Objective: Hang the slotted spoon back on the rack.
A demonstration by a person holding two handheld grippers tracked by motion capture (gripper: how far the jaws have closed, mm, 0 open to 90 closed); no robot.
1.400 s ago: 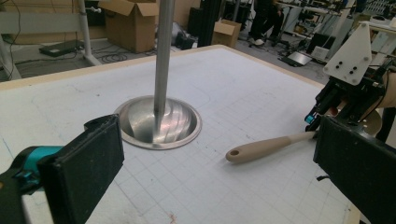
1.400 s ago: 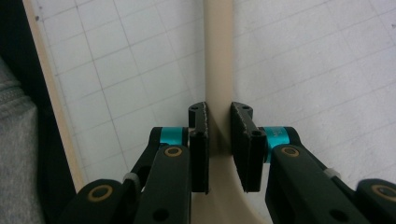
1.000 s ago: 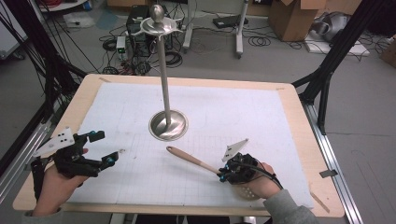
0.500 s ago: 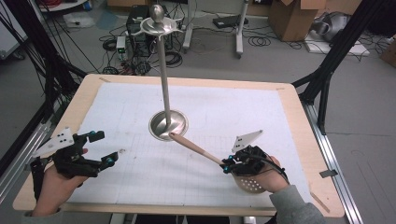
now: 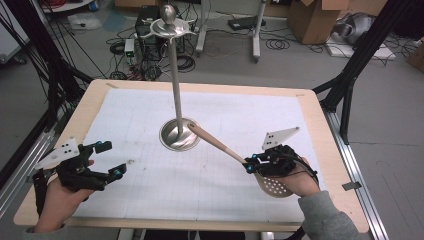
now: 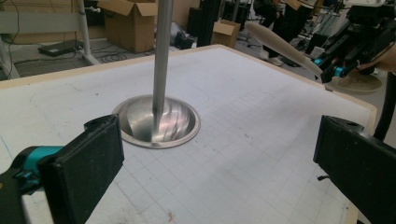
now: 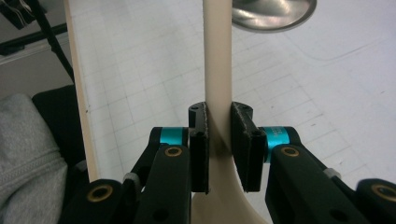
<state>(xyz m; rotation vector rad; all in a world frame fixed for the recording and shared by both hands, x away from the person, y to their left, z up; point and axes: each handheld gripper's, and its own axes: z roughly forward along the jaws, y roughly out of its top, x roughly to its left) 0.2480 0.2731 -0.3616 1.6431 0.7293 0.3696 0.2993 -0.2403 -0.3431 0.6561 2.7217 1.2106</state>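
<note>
My right gripper clamps the slotted spoon, handle tip near the stand. My left gripper gapes empty, well apart from it.

high: overhead, facing forward | claw views: low, close | shared: stand base
</note>
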